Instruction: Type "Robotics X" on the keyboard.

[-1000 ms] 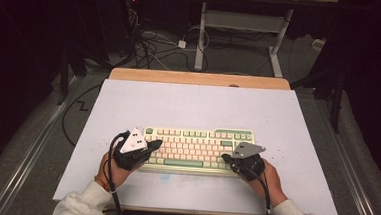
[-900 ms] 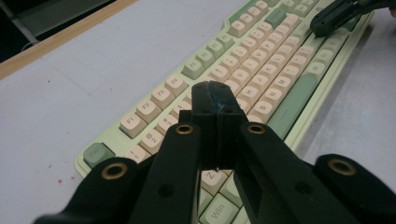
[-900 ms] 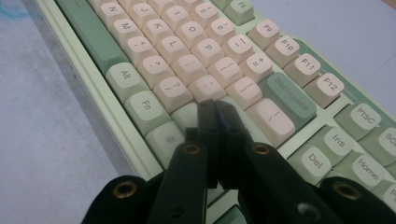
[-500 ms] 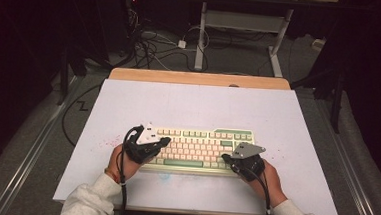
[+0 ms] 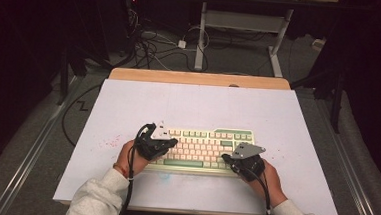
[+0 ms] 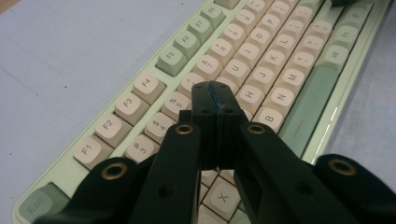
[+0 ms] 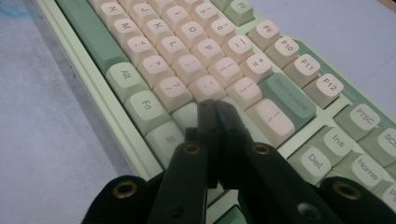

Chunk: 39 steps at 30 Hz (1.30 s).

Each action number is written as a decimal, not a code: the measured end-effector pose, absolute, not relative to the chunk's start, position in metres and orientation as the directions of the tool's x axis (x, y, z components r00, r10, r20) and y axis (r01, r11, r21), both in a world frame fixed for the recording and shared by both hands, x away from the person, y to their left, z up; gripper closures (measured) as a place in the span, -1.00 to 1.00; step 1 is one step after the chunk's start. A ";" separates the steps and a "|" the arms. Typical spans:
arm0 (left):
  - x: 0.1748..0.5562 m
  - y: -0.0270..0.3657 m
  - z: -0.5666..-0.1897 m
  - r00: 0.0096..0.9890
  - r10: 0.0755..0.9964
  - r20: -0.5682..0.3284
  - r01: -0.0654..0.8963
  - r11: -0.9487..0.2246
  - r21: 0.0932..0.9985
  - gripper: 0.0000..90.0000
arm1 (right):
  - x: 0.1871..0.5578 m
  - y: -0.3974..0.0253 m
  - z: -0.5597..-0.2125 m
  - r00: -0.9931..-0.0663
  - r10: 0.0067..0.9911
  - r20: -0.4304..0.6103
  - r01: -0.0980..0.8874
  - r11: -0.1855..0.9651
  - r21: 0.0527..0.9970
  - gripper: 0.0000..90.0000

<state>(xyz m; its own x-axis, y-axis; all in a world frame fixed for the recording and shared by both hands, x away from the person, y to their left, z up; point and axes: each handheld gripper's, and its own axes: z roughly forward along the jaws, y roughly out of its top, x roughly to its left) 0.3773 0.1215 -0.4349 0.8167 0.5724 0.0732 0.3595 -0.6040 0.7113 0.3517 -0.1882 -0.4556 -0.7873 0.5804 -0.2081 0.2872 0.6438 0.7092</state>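
Dark surroundings framed a white worktop (image 5: pixel 203 108) with a wooden strip along its far edge. Nearest the camera, two forearms in pale sleeves came in from the bottom edge, each hand gripping black tongs. A keyboard (image 5: pixel 201 149) with cream and green keys lay on the near half of the worktop, lengthwise between the hands. The left tongs (image 5: pixel 172 144) sat over the keyboard's left end, jaws pressed together with nothing between them; in the left gripper view their tips (image 6: pixel 215 95) hovered above the letter keys near the number row, just short of H and J. The right tongs (image 5: pixel 227 160) sat over the keyboard's right end, also closed and empty; in the right gripper view their tips (image 7: pixel 214 108) pointed at the keys below Backspace. Whether either tip touched a key could not be told. Faint red speckles marked the worktop left of the keyboard. Farther back, cables lay tangled on the floor beside a grey frame's legs.
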 end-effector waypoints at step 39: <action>0.386 0.116 -0.440 0.809 0.577 0.112 0.364 -0.642 0.675 0.94 | 0.351 -0.188 -0.455 -0.788 0.577 -0.215 0.283 0.650 0.705 1.00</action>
<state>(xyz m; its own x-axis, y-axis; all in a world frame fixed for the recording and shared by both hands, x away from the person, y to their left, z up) 0.3858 0.1155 -0.4397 0.8092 0.5767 0.1125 0.3638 -0.6420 0.6749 0.3514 -0.1876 -0.4552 -0.7877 0.5773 -0.2153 0.2835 0.6498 0.7053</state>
